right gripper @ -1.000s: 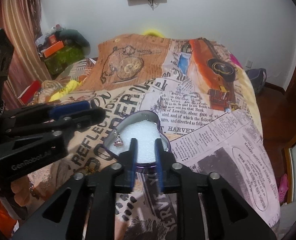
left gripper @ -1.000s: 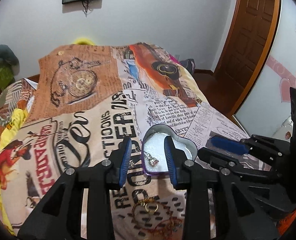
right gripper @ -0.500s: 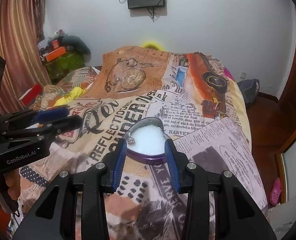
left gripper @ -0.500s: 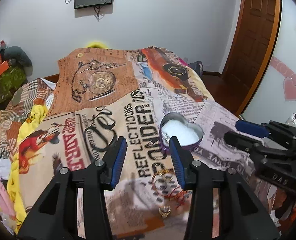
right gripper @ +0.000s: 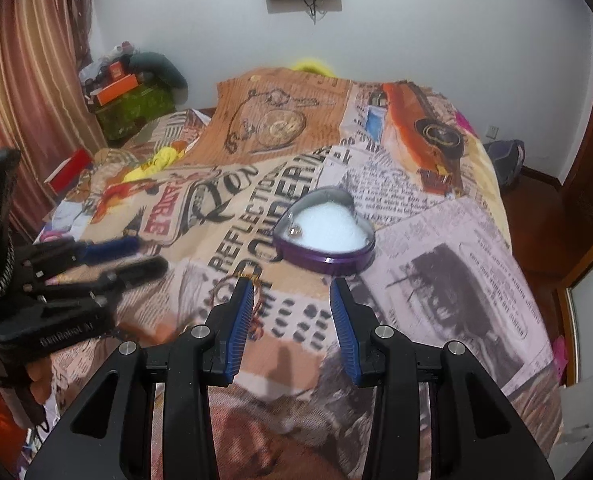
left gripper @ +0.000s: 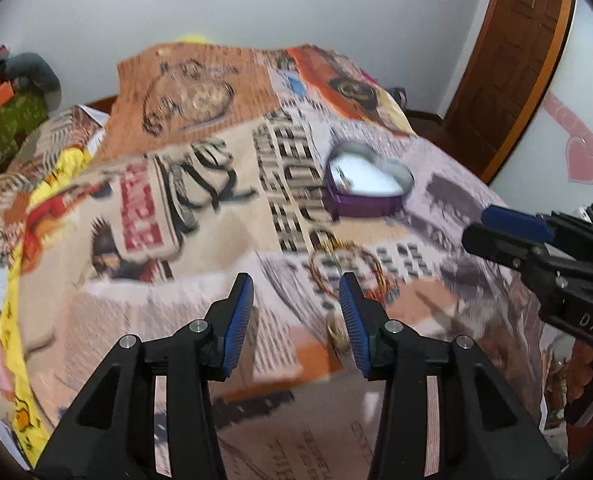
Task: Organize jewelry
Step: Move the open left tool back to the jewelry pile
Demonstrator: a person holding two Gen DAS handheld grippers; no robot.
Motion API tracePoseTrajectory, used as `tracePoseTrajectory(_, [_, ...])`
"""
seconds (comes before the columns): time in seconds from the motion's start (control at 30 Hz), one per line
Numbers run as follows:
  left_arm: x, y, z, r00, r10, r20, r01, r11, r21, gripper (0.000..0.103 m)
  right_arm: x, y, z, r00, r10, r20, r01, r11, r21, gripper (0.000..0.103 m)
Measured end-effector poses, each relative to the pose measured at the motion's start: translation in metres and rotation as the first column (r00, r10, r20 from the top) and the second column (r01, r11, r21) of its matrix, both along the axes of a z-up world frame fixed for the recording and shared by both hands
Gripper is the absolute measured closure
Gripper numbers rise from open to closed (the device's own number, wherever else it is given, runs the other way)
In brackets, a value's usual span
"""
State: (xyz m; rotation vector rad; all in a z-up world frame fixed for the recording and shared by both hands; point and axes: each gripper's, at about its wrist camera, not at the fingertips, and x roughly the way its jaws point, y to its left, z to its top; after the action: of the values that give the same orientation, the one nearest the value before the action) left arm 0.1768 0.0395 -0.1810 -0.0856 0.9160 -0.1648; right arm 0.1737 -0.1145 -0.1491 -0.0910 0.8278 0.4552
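A purple heart-shaped box [right gripper: 324,234] with a white foam lining sits on the printed bedspread; a small silver piece [right gripper: 295,231] lies at its left side. The box also shows in the left wrist view [left gripper: 366,188]. A thin red-gold bracelet [left gripper: 350,270] and a gold ring [left gripper: 336,334] lie on the bedspread in front of the box. My left gripper [left gripper: 296,314] is open and empty, held back from the bracelet. My right gripper [right gripper: 291,314] is open and empty, held back from the box.
The bedspread [right gripper: 436,248] drops off at the right edge toward a wooden floor. A brown door [left gripper: 504,64] stands at the right. Clutter and a green box [right gripper: 132,108] sit at the far left by the curtain.
Both grippers have pulled back and up from the box. The right gripper opened from a narrow gap. The silver piece stays in the box.
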Motion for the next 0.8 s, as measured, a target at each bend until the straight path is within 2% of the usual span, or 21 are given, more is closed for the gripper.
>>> tracePoseTrajectory(0.23, [-0.008,-0.016,-0.026,0.996,-0.063,-0.064,0.063,0.998,-0.014,0.059,-0.011,-0.001,-0.015,0.998,-0.006,-0.058,0.006,1.0,-0.007,0.067])
tracePoseTrajectory(0.37, [-0.008,-0.022,-0.03,0.995,-0.082,-0.058,0.082,0.997,-0.003,0.06,-0.014,-0.003,-0.019,0.997,-0.012,-0.074,0.011,1.0,-0.004,0.067])
tracePoseTrajectory(0.43, [-0.007,-0.025,-0.032,0.994,-0.094,-0.055,0.093,0.996,-0.008,0.066,-0.014,-0.005,-0.021,0.996,-0.015,-0.084,0.015,1.0,-0.002,0.067])
tracePoseTrajectory(0.6, [-0.007,-0.031,-0.039,0.991,-0.122,-0.047,0.122,0.992,0.011,0.071,-0.015,-0.005,-0.025,0.995,-0.014,-0.099,0.014,1.0,0.002,0.067])
tracePoseTrajectory(0.73, [-0.007,-0.028,-0.041,0.991,-0.123,-0.044,0.123,0.992,-0.006,0.086,-0.016,-0.005,-0.029,0.993,-0.014,-0.115,0.015,1.0,0.007,0.067])
tracePoseTrajectory(0.8, [-0.008,-0.03,-0.04,0.991,-0.128,-0.035,0.128,0.992,0.005,0.086,-0.017,-0.004,-0.031,0.992,-0.012,-0.122,0.013,1.0,0.008,0.067])
